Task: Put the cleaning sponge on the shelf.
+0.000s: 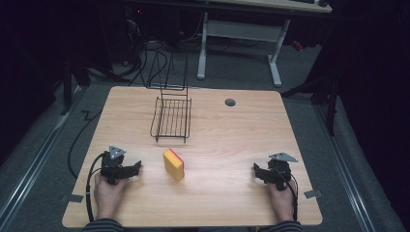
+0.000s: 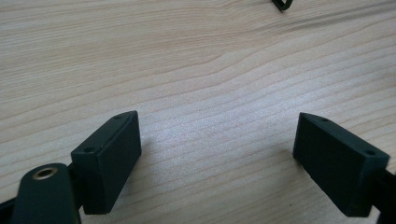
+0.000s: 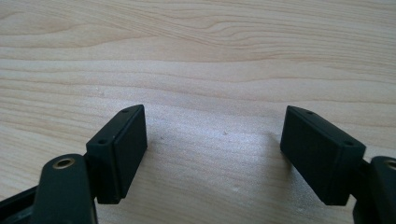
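From the high view, one wooden table (image 1: 227, 145) is seen with one yellow sponge (image 1: 173, 164) lying between the left gripper (image 1: 138, 167) and the right gripper (image 1: 255, 170), well apart from both; one wire rack (image 1: 171, 117) stands beyond the sponge. In the left gripper view, two black jaws are shown spread apart over bare wood, nothing between them, with a rack corner (image 2: 282, 4) at the top edge. In the right gripper view, two jaws are likewise seen parted over bare wood.
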Motion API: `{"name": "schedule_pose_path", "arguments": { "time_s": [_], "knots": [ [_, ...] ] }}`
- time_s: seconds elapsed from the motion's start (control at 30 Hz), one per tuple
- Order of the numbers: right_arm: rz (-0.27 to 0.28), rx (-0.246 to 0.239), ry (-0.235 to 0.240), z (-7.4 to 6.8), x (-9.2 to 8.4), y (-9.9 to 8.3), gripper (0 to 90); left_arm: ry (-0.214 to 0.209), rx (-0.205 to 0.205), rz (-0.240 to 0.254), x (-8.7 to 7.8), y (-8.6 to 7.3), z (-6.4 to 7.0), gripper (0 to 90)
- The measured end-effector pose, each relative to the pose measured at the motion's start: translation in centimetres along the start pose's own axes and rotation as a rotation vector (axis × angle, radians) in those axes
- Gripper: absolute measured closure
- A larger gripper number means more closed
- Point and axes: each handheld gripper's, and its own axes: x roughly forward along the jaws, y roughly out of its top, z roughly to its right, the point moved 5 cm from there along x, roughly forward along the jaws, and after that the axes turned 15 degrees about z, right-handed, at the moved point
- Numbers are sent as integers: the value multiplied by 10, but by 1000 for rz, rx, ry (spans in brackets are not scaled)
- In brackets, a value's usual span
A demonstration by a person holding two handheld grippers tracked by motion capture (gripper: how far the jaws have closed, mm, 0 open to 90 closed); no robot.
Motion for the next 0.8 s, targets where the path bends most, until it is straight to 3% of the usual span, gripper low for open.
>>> {"name": "schedule_pose_path", "arguments": {
  "time_s": [0.8],
  "knots": [
    [3, 1, -1, 0, 0, 0, 231, 4, 2, -3, 1, 0, 1, 150]
  ]
}}
